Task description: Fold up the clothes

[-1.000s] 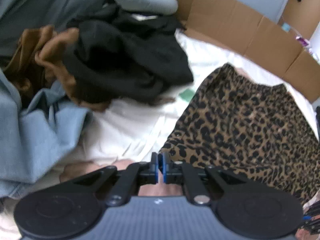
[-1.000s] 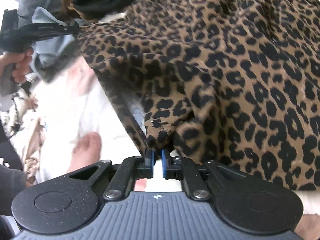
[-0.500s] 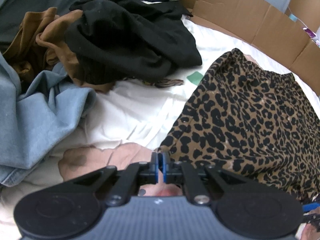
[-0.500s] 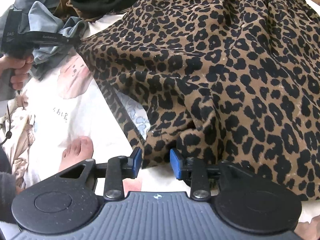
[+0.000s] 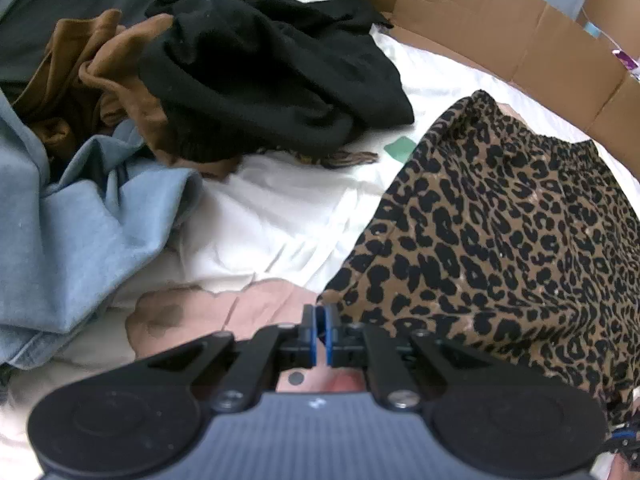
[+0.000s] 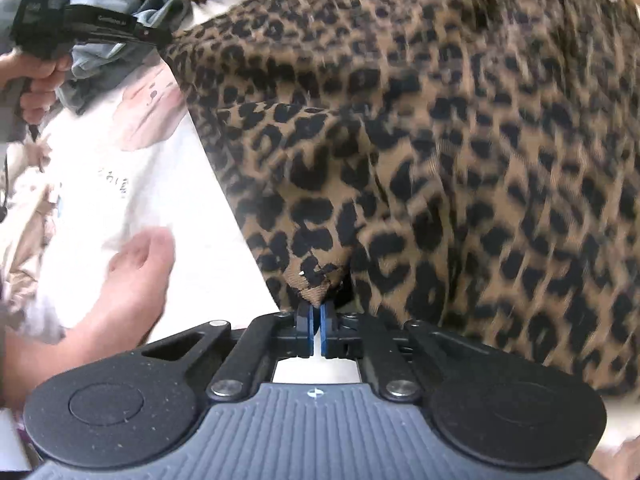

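Across the white bedsheet [image 5: 280, 216], which carries everything here, the big spread is the leopard-print garment [image 5: 500, 248], lying flat over the sheet's right side and running up toward its far right edge, where a cardboard wall [image 5: 500, 24] stands. Over on the sheet's far left corner there's the laundry heap: a black garment [image 5: 260, 68] slumped on top, a brown garment [image 5: 104, 80] tucked under and beside it, and a light blue garment [image 5: 80, 232] spilling down the left edge toward the near side. A small green patch [image 5: 398, 147] shows on the sheet between the black garment and the leopard print.

Now the grippers! The left gripper [image 5: 320, 328] has its blue pads pressed together right at the near left corner of the leopard-print garment, the cloth's corner meeting the tips, a pinch on that corner. From the right wrist view you see the same tool [image 6: 92, 24] out at the garment's far-left corner, a hand [image 6: 36, 80] wrapped round its handle.

The right gripper [image 6: 316, 320] has clamped down too, pads together on a bunched point of leopard fabric [image 6: 460, 140], the near hem pulled up into a little peak at the tips. That view is smeared with blur across the upper cloth. Down at the sheet's near left, a bare foot [image 6: 132, 276] rests on the white.
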The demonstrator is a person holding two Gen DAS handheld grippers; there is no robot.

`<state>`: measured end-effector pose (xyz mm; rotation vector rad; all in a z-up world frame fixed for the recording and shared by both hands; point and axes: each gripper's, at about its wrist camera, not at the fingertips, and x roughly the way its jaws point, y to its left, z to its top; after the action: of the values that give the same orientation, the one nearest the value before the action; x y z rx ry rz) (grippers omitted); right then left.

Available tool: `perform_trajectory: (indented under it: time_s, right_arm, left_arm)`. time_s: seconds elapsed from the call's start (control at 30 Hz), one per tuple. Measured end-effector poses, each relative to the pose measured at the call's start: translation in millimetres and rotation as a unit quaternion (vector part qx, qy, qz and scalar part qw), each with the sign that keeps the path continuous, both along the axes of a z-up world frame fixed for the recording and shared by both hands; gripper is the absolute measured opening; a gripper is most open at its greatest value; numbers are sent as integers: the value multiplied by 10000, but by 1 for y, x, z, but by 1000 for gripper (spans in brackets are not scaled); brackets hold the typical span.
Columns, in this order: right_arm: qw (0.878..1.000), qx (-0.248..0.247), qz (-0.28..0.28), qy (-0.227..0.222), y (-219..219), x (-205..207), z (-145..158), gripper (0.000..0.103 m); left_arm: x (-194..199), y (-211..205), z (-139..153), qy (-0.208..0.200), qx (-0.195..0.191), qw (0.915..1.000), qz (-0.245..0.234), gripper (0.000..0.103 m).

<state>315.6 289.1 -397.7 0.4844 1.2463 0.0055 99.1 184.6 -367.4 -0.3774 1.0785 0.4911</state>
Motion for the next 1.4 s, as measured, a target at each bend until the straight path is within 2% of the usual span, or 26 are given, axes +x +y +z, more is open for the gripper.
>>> perform_trajectory:
  time_s: [0.17, 0.33, 0.57, 0.83, 0.93, 0.97, 1.03, 1.07, 1.1, 1.2, 1.3, 1.37, 1.4]
  right_arm:
    - [10000, 59, 67, -27, 0, -4, -2, 0]
    - [9995, 18, 290, -138, 1, -7, 1, 0]
    - [9992, -81, 375, -65, 1, -13, -20, 0]
    - [9992, 59, 380, -92, -8, -16, -18, 0]
    - [9989, 160, 433, -45, -14, -14, -11, 5]
    - [9990, 245, 384, -46, -19, -12, -7, 9]
    - [9988, 359, 313, -61, -28, -13, 0, 23]
    - [9988, 395, 292, -84, -32, -14, 4, 33]
    - [9987, 401, 295, -138, -35, -15, 8, 36]
    - [9977, 506, 296, -348, -36, -16, 21, 37]
    - [9961, 507, 274, -661, -33, -10, 34, 37]
    - [9950, 401, 287, -866, -27, 1, 37, 38]
    - [9947, 321, 319, -927, -24, 4, 37, 41]
  left_arm:
    - [-3, 2, 7, -19, 63, 10000, 69, 4]
    - [-7, 22, 5, -164, -456, 9971, 587, 4]
    - [1, 20, -23, 110, -288, 9984, 474, 4]
    - [1, 25, -35, 231, -291, 9975, 605, 5]
    - [1, 25, -29, 237, -264, 9975, 607, 10]
    - [0, 24, -25, 240, -227, 9977, 583, 11]
    - [-4, 22, -17, 231, -127, 9980, 577, 11]
    - [-6, 22, -14, 209, -111, 9980, 588, 11]
    - [-9, 21, -10, 173, -120, 9979, 613, 11]
    - [-13, 18, -2, 83, -202, 9974, 683, 11]
    - [-14, 12, 1, 19, -452, 9965, 698, 13]
    - [-10, 8, -2, 38, -627, 9958, 659, 23]
    - [-9, 6, -3, 22, -710, 9954, 644, 24]
